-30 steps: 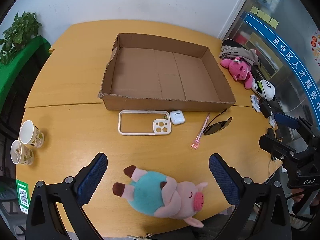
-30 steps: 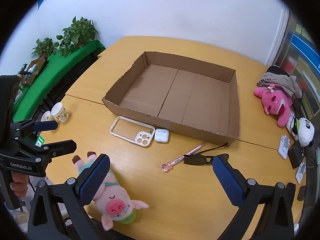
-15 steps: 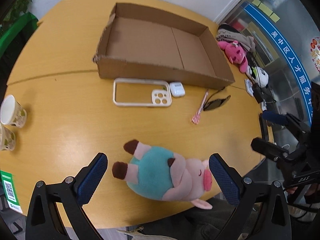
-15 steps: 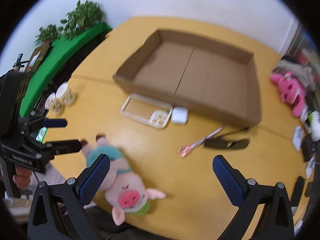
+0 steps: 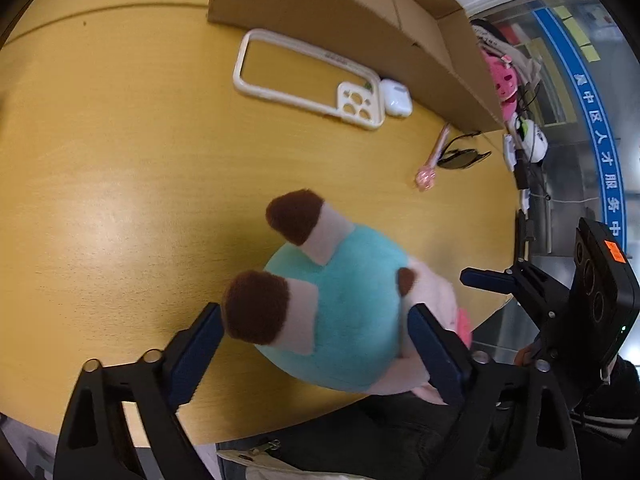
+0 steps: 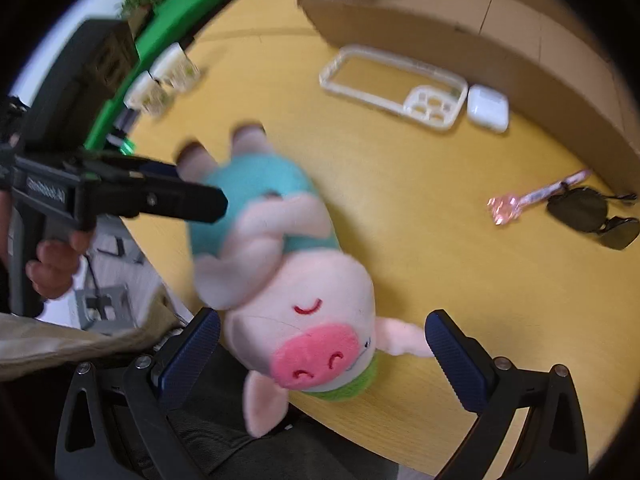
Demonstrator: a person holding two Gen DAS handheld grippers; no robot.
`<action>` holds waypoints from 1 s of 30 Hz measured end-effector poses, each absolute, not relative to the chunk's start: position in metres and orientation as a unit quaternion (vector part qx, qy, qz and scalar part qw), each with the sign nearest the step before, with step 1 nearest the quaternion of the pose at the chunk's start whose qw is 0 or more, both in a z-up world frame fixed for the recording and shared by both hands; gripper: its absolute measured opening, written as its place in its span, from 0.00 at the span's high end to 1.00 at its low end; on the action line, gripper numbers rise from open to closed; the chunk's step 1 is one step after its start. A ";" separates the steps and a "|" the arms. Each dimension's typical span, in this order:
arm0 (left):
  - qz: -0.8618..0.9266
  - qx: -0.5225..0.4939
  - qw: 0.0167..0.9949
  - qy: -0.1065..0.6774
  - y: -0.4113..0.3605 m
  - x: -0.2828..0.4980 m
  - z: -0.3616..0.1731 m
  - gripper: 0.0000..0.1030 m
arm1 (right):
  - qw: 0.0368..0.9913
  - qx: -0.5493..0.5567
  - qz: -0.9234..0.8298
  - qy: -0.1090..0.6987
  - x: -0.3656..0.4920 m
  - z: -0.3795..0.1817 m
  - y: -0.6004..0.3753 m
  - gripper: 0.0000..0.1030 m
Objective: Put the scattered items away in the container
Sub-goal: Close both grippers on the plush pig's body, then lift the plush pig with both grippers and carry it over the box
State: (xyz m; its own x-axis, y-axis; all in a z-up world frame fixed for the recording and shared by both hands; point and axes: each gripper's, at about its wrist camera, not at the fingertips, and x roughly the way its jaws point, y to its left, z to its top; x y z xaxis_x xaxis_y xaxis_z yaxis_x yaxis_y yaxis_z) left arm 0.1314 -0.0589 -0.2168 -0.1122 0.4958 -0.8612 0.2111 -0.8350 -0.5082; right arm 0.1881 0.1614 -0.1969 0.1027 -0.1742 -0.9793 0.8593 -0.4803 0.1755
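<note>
A plush pig point(image 5: 344, 312) in a teal shirt lies near the table's front edge. My left gripper point(image 5: 316, 354) straddles its body and hind legs; its jaws are closing, and the pads sit at the plush's sides without clearly pressing. My right gripper point(image 6: 324, 354) is open around the pig's head point(image 6: 304, 320), pads just clear of it. The cardboard box point(image 5: 360, 12) stands beyond. Before it lie a white phone case point(image 5: 360, 108), an earbuds case point(image 5: 396, 98), a pink pen point(image 5: 434, 156) and sunglasses point(image 5: 460, 158).
Two paper cups point(image 6: 168, 76) stand at the table's left edge by a green ledge point(image 6: 180, 20). A pink plush point(image 5: 502, 80) and a panda toy point(image 5: 532, 140) lie at the far right. The table edge point(image 5: 360, 404) runs right under the pig.
Both grippers have dropped and tilted down onto the plush pig, which now fills the space between each pair of fingers. The left jaws have narrowed.
</note>
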 end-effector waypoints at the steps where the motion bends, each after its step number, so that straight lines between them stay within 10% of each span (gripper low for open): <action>1: 0.690 -0.662 0.107 -0.273 -0.058 0.131 -0.221 0.16 | 0.424 0.612 -0.603 0.287 0.190 -0.202 0.161 0.01; 15: 0.701 -0.639 0.155 -0.276 -0.059 0.120 -0.203 0.36 | 0.450 0.615 -0.576 0.297 0.198 -0.205 0.155 0.31; 30: 0.856 -0.437 0.193 -0.194 -0.079 0.010 0.009 0.37 | 0.438 0.436 -0.734 0.280 0.129 -0.016 0.097 0.32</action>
State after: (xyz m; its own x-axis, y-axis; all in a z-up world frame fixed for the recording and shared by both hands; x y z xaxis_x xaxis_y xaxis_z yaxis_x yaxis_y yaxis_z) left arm 0.0102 -0.0790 0.0094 -0.5426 0.5013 -0.6740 -0.1611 -0.8496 -0.5022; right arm 0.1288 0.0966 -0.0164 -0.2359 -0.3987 -0.8862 0.8878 -0.4592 -0.0297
